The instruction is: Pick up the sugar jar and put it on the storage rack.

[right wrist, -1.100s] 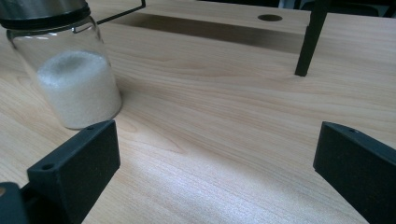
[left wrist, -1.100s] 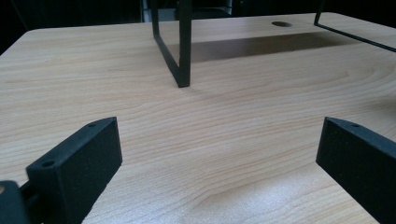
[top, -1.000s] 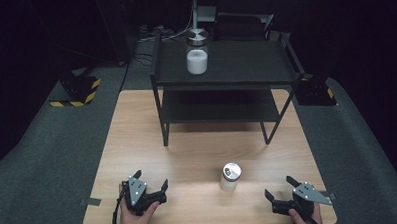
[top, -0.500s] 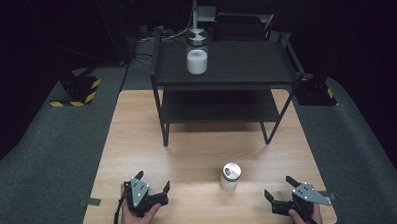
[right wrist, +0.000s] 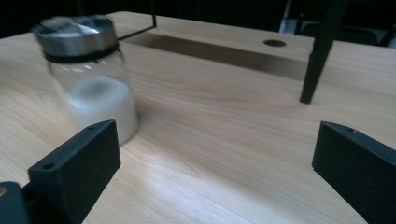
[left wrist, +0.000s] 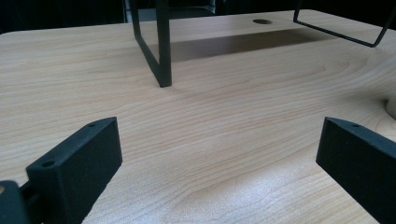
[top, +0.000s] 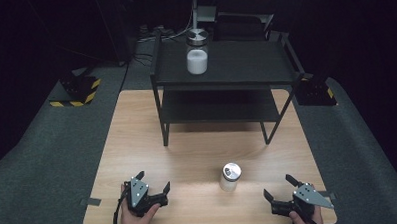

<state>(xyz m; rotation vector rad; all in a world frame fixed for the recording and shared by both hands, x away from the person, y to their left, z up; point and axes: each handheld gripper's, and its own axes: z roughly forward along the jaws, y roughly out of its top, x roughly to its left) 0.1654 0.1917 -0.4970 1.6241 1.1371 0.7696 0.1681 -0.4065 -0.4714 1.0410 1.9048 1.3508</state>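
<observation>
Beside the jar (top: 230,177), right gripper (top: 278,191) gapes empty.

In the right gripper view, the near jar (right wrist: 91,74) is blurred; its lid detail cannot be read. In the left gripper view, that jar is cut by the right edge, a sliver visible. Both forearms leave the high view's bottom edge. The shelf jar (top: 196,54) contents are too small to identify.

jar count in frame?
2. One jar stands on the wooden table near the front edge, between the two grippers and nearer the right one. The other jar stands on the top of the black shelf. The lower shelf is shadowed.
</observation>
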